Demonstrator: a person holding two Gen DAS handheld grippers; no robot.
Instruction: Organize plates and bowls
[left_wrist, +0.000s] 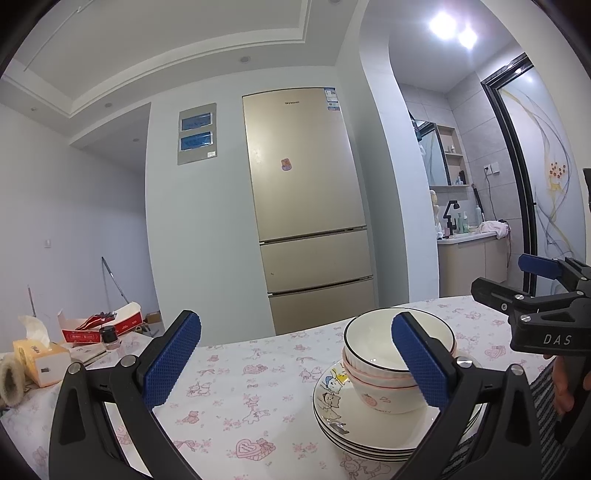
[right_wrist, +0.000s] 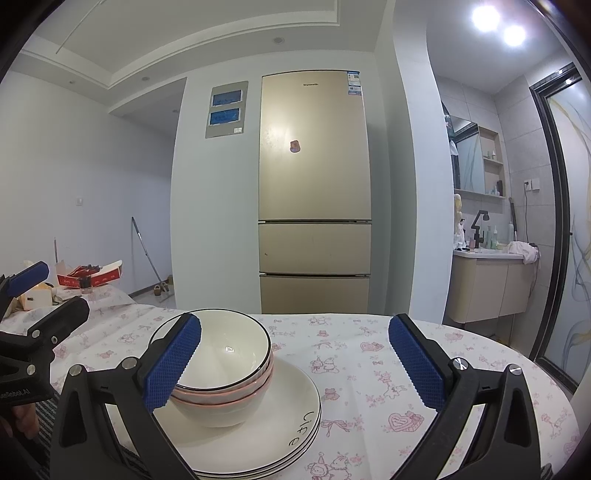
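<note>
A stack of white bowls (left_wrist: 391, 365) with black and pink rims sits on a stack of white cartoon-print plates (left_wrist: 332, 417) on the floral tablecloth; the bowls (right_wrist: 225, 373) and plates (right_wrist: 284, 424) also show in the right wrist view. My left gripper (left_wrist: 295, 362) is open and empty, to the left of the stack, its right finger in front of the bowls. My right gripper (right_wrist: 295, 365) is open and empty, to the right of the stack, its left finger in front of the bowls. The right gripper also shows at the right of the left wrist view (left_wrist: 532, 291).
The table (right_wrist: 369, 369) has a pink floral cloth. At its far left lie a tissue box (left_wrist: 40, 358), a red carton (left_wrist: 99, 325) and a small dark jar (left_wrist: 109, 336). A gold fridge (right_wrist: 314, 192) stands behind. A bathroom vanity (right_wrist: 491, 280) is at the right.
</note>
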